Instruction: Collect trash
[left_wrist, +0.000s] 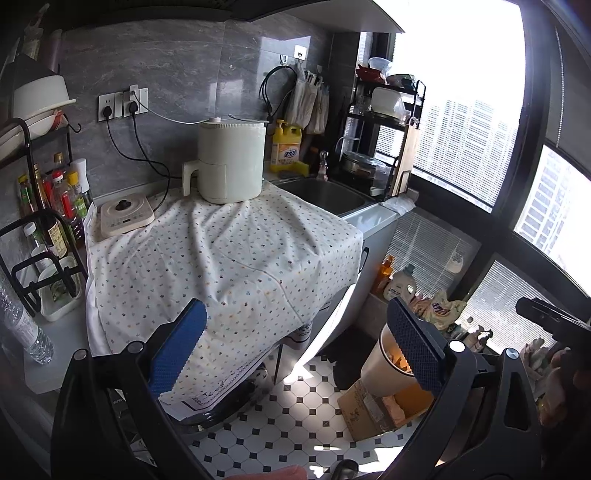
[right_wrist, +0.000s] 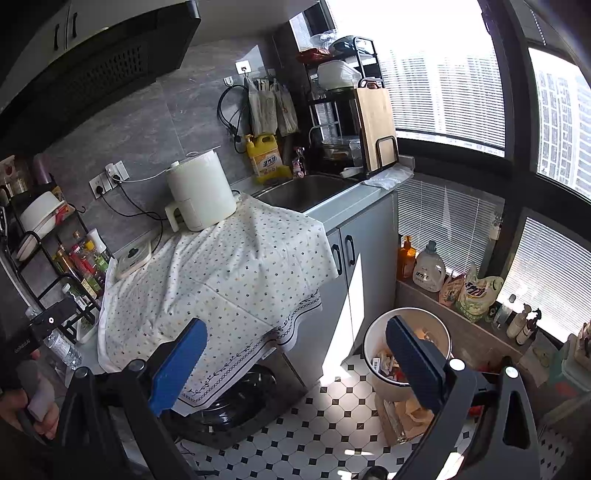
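Both grippers, left (left_wrist: 295, 347) and right (right_wrist: 295, 354), fingers spread, empty, above dotted cloth (right_wrist: 221, 273); floor trash bin (right_wrist: 406, 332) holds scraps beside cardboard box (right_wrist: 402, 417).

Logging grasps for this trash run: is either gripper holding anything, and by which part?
Nothing is held. The left gripper and right gripper are both open, with nothing between their fingers.
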